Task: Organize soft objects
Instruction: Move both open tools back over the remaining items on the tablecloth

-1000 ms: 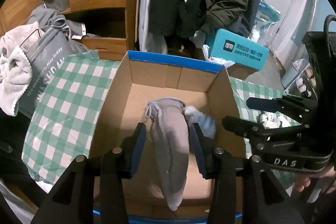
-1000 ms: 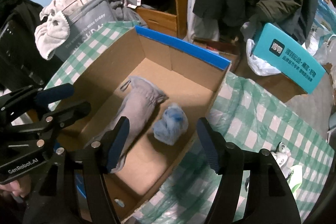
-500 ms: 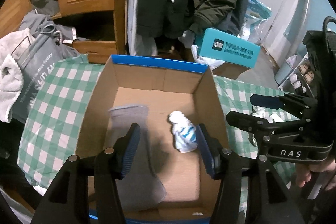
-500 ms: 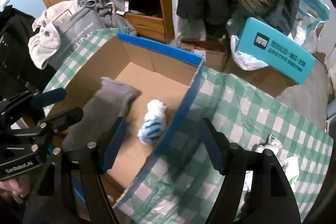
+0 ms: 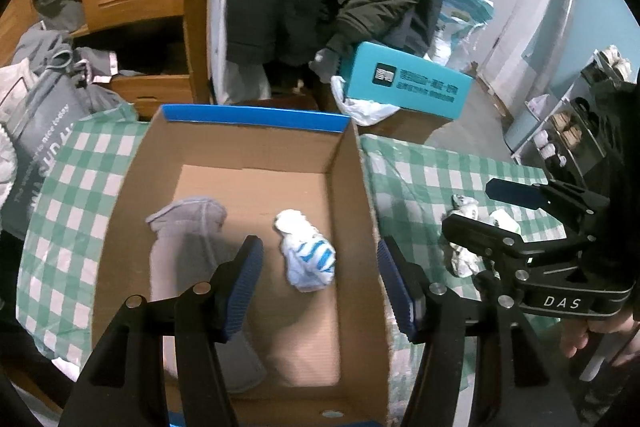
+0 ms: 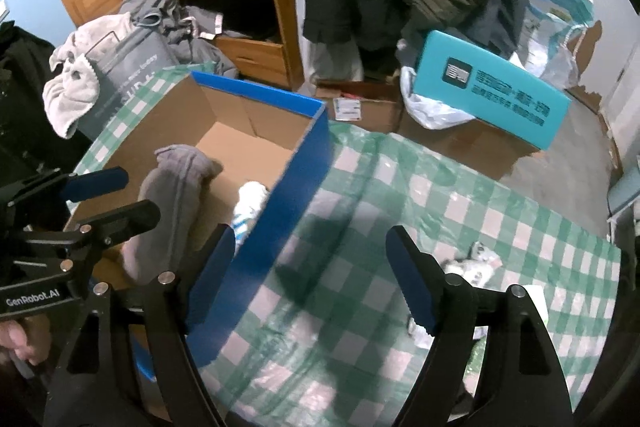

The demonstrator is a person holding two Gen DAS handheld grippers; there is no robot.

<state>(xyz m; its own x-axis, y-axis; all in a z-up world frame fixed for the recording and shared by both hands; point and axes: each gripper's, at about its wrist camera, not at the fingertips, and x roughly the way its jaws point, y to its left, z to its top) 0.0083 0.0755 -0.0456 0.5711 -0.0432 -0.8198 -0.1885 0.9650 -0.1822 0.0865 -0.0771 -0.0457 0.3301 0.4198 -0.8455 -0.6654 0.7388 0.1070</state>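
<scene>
Two soft items now in cardboard box (image 5: 352, 187); L gripper (image 5: 320, 279) has let go of grey sock (image 5: 188, 243), jaws apart, empty, above box. Sock lies flat, long axis near-to-far, cuff far. Striped sock ball (image 5: 306, 253) beside it. R gripper (image 6: 310, 279) apart, empty, over checked cloth (image 6: 440, 195); loose socks (image 6: 476, 263) further right, prob. next.

Brown box (image 5: 352, 195) with blue rim — grey sock (image 5: 192, 227), blue-striped white sock (image 5: 306, 255), green-checked cloth (image 6: 440, 211).
</scene>
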